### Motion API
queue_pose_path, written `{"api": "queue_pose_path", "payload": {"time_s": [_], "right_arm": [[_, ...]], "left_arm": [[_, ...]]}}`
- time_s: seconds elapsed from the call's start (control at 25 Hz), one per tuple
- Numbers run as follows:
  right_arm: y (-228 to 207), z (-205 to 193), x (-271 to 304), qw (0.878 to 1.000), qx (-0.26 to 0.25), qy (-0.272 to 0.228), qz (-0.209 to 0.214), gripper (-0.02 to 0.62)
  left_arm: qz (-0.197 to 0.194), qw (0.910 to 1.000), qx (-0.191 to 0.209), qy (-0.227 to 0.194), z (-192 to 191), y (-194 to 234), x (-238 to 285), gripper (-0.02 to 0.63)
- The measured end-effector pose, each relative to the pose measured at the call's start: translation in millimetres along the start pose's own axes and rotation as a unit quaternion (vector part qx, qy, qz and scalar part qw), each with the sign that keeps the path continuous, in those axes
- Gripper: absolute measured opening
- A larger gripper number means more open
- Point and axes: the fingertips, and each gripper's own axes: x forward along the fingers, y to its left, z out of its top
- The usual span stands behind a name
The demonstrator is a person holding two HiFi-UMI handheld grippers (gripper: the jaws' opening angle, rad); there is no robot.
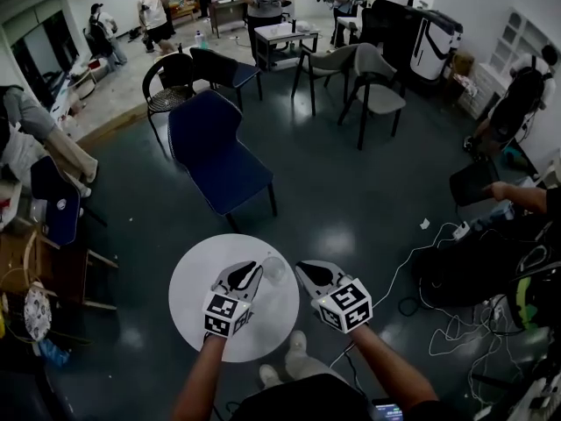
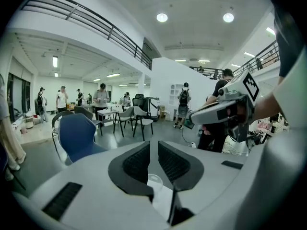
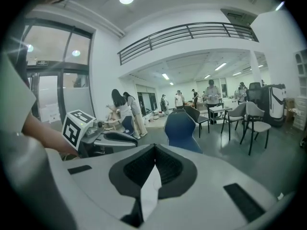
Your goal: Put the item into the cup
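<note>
1. The left gripper's (image 1: 251, 274) jaws stood narrowly apart, empty, over the white table (image 1: 193, 298).
2. The right gripper's (image 1: 306, 273) jaws met, empty.
3. The clear cup (image 1: 273, 270) stood between them; its contents were indiscernible.

Dim, bluish cast; fisheye-warped edges

Open office hall: mezzanine railing (image 3: 187, 32), chairs (image 1: 219, 152), tables (image 1: 282, 33), floor cables (image 1: 456, 327).

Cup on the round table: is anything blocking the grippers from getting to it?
Nothing visible does. The clear cup stands on the white round table between the left gripper and the right gripper, only bare tabletop around it. Neither gripper holds anything.
</note>
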Motion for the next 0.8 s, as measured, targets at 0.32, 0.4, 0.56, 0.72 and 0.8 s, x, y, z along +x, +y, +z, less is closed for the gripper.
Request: {"api": "queue_pose_path", "payload": {"time_s": [0.32,0.4,0.56,0.72,0.8], "right_arm": [[42.4,29.8,-15.9,0.999,-0.023,-0.024,0.007,0.017],[53.9,35.8,-19.0,0.999,-0.028,-0.031,0.008,0.017],[73.4,46.1,-26.3,0.998,-0.035,-0.042,0.008,0.017],[95.4,53.8,-36.1,0.998,-0.042,-0.053,0.007,0.017],[107.3,58.3,-40.6,0.997,-0.046,-0.061,0.006,0.017]], "left_arm": [[0.028,0.9988,0.017,-0.037,30.8,-9.5,-59.2,0.048],[0.03,0.9984,0.016,-0.046,35.3,-12.3,-76.1,0.039],[0.033,0.9973,0.019,-0.062,43.4,-19.3,-105.7,0.026],[0.034,0.9965,0.025,-0.073,48.5,-29.4,-135.8,0.02],[0.035,0.9959,0.027,-0.079,50.1,-33.4,-151.6,0.018]]}}
